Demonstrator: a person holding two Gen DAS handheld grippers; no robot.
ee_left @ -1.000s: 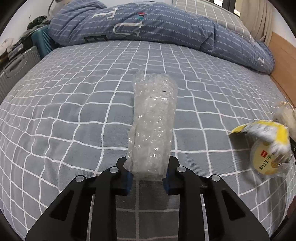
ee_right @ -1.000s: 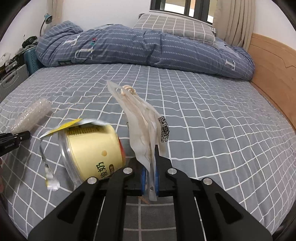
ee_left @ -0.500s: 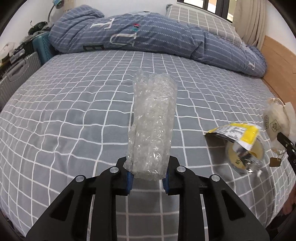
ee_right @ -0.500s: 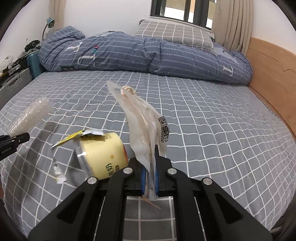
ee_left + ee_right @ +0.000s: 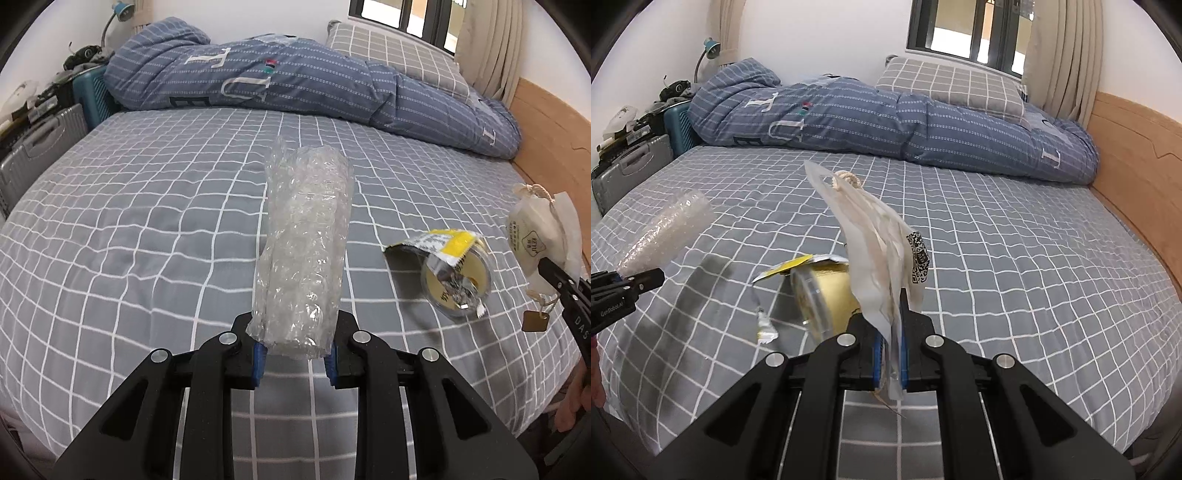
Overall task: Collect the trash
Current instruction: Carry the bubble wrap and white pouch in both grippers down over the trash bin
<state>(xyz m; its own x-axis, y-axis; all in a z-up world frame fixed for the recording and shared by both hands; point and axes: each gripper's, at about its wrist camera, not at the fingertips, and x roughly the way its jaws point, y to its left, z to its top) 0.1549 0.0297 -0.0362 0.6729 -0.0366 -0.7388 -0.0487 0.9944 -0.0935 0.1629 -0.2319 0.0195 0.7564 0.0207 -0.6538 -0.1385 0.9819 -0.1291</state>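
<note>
My left gripper point(image 5: 294, 356) is shut on the near end of a clear bubble-wrap roll point(image 5: 304, 254), which sticks out forward above the bed; the roll point(image 5: 661, 230) also shows at the left of the right wrist view. My right gripper point(image 5: 891, 363) is shut on a flat cream paper pouch point(image 5: 875, 254) with a string loop and a QR label, held up on edge. The same pouch point(image 5: 535, 229) shows at the right edge of the left wrist view. A yellow plastic cup point(image 5: 456, 278) with a peeled foil lid lies on its side on the bed between both grippers, seen again as the cup point(image 5: 827, 295).
A grey checked bed sheet point(image 5: 147, 229) fills the foreground. A rolled blue quilt point(image 5: 280, 88) and a checked pillow point(image 5: 953, 88) lie at the far end. A wooden bed side point(image 5: 1137, 147) runs along the right. Suitcases point(image 5: 33, 155) stand to the left.
Both grippers have lifted and drawn back from the bed with their loads. The yellow cup now looks smaller and farther away in both views.
</note>
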